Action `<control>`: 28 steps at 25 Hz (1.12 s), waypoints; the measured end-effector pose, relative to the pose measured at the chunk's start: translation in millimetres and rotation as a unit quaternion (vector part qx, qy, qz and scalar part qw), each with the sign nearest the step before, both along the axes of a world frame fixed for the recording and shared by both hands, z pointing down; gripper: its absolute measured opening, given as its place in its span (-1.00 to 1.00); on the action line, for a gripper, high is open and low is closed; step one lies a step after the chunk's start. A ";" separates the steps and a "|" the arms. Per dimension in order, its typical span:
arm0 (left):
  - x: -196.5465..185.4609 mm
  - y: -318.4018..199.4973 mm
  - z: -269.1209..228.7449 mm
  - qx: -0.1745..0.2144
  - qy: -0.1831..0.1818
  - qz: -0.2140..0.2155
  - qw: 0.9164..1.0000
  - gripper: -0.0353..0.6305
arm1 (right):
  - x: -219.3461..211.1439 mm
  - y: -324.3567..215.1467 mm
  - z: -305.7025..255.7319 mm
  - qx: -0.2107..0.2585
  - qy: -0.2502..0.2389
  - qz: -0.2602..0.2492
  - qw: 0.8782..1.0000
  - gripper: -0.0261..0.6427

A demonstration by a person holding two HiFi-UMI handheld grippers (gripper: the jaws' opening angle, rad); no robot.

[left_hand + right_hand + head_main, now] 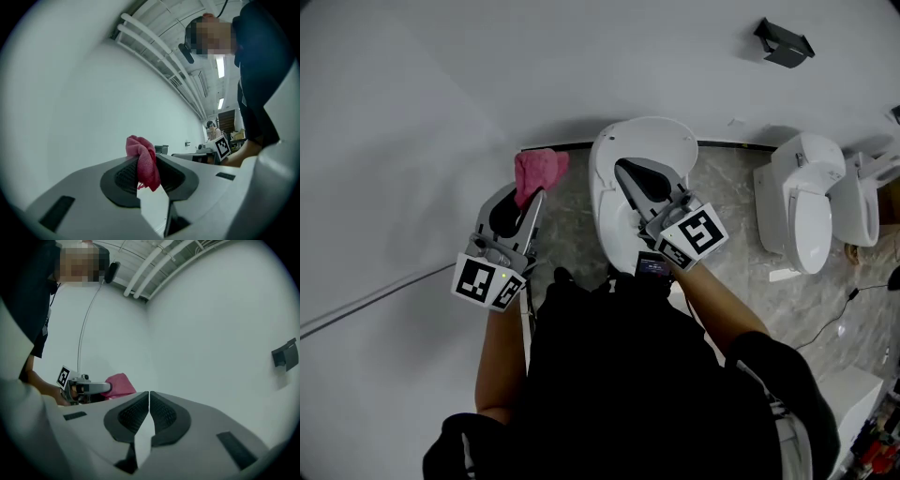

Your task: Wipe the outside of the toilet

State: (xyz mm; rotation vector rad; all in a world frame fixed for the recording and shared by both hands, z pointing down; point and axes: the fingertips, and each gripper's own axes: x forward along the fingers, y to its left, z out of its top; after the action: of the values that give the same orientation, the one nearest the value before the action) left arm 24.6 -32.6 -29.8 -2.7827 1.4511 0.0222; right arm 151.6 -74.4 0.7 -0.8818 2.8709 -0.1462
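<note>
A white toilet [623,178] with its lid down stands against the wall in the head view, right in front of me. My left gripper [528,202] is held up to the toilet's left, shut on a pink cloth [539,172] that bunches out past its tips. In the left gripper view the cloth [144,161] hangs pinched between the dark pads. My right gripper [649,184] hovers over the toilet lid with its jaws shut and nothing between them. The right gripper view shows the pink cloth [119,384] and the left gripper [96,388] at its left.
Two more white toilets [802,202] stand to the right on the grey marble floor [727,216]. A dark holder [784,42] is fixed to the wall above. A cable [839,319] trails on the floor at right. The white wall fills the left side.
</note>
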 end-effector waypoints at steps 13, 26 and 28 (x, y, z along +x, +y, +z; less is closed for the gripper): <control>-4.0 19.0 20.3 -0.035 0.015 -0.032 0.999 -0.61 | 30.5 23.9 25.9 -0.003 0.032 0.032 0.999 -0.82; -10.0 159.3 15.1 -0.045 0.041 0.014 0.998 -0.60 | 25.4 164.1 -13.4 0.003 -0.009 0.048 0.999 -0.82; -12.5 190.0 13.0 -0.047 0.044 0.013 0.998 -0.60 | 26.3 190.1 -11.2 -0.005 0.006 0.057 0.998 -0.82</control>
State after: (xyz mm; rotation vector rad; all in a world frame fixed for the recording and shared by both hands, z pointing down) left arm 12.2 157.4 -16.9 -2.9094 1.4721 0.0799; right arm 177.9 115.7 -10.5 -1.0473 2.8238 -0.1437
